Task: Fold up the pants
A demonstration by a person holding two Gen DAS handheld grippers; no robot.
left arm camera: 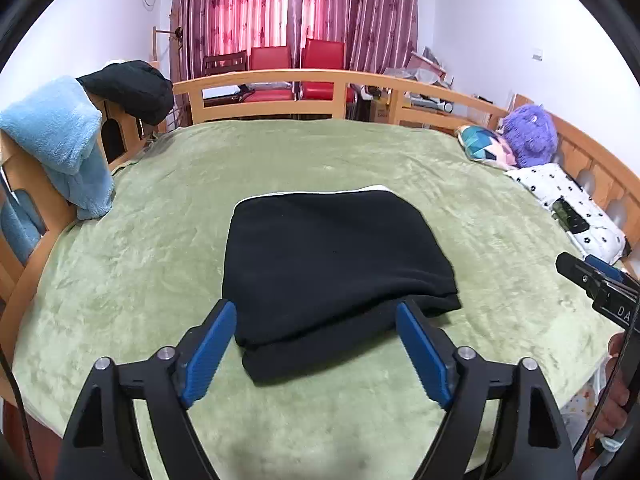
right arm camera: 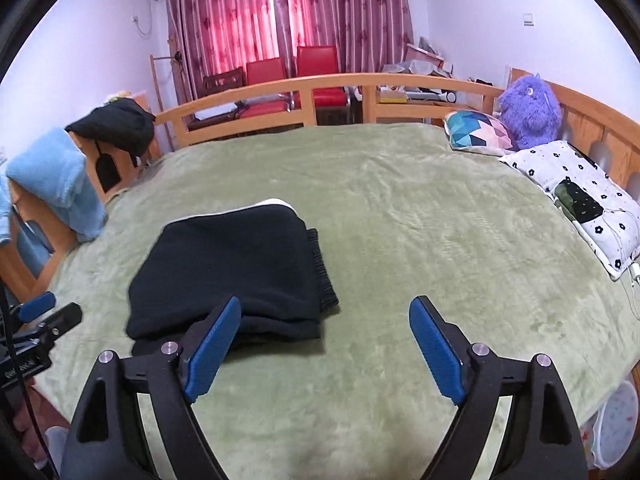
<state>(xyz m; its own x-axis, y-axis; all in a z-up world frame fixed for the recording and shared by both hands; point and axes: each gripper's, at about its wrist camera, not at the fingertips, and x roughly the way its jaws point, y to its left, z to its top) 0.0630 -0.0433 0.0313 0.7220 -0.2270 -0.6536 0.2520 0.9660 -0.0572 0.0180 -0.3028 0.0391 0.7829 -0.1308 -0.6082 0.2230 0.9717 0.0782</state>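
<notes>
Hovering wide open and empty above the green blanket (left arm camera: 120, 280): left gripper (left arm camera: 316, 312) and right gripper (right arm camera: 326, 306). Lying folded on that blanket, just beyond both sets of blue pads (right arm camera: 212, 344): black pants (left arm camera: 332, 268).

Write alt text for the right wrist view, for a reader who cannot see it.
Folded black pants lie on a green blanket covering a wooden-framed bed, ahead and left of the open, empty right gripper. The left gripper pokes in at the left edge; pillows and a purple plush toy sit at far right, red curtains behind.
</notes>
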